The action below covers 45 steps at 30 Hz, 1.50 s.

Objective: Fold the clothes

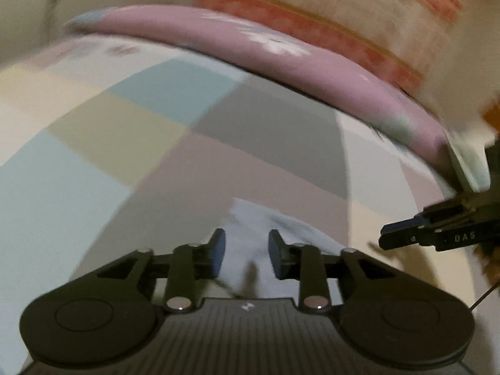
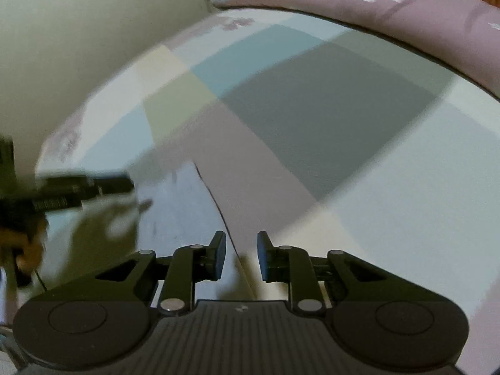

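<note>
The striped fabric behind the pink pillow is smeared by motion blur. The pale blue garment is cut off below by the left gripper, itself blurred in the right view, where a hand is indistinct.

Checked bed bears pale, seemingly blue garment.

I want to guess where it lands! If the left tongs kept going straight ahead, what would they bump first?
Probably the pale blue cloth, which lies right between and ahead of the open left tongs. Beyond it is the checked bedsheet. The picture is blurry, so depth is uncertain.
</note>
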{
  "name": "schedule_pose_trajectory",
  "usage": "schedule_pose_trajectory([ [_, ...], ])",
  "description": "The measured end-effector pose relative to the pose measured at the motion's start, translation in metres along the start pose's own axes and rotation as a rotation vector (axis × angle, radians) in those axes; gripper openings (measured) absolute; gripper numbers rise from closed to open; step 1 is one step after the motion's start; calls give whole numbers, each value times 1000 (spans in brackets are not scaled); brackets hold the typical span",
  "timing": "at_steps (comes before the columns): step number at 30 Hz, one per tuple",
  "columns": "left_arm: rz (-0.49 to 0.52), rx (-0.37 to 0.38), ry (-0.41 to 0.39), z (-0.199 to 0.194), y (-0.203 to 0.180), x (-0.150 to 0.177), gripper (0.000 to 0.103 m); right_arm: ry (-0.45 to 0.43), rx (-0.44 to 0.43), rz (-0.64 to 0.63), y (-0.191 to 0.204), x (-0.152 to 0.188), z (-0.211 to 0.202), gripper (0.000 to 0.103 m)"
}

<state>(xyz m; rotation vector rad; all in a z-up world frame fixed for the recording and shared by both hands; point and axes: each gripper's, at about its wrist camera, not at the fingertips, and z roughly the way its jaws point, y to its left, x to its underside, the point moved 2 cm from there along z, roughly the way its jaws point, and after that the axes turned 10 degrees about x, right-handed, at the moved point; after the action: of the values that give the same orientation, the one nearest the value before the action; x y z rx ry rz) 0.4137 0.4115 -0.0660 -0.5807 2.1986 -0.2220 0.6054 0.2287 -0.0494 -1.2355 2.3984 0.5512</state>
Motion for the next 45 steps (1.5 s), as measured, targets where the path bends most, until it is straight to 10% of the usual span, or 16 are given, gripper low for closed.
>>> schedule_pose_trajectory([
  [8,408,-3,185,22,-63,49,41,-9,208,27,4,49,7,24],
  [12,432,-58,238,9,-63,48,47,-24,298,108,-9,38,5,29],
  [16,485,-34,216,2,-86,41,49,-72,308,153,-16,61,-50,64],
  [20,555,21,199,8,-123,49,55,-59,420,279,-10,116,-83,81],
  [33,744,88,211,25,-199,114,58,-26,857,807,35,315,-138,90],
  [45,715,73,292,19,-188,117,71,-35,838,929,43,341,-128,103],
])
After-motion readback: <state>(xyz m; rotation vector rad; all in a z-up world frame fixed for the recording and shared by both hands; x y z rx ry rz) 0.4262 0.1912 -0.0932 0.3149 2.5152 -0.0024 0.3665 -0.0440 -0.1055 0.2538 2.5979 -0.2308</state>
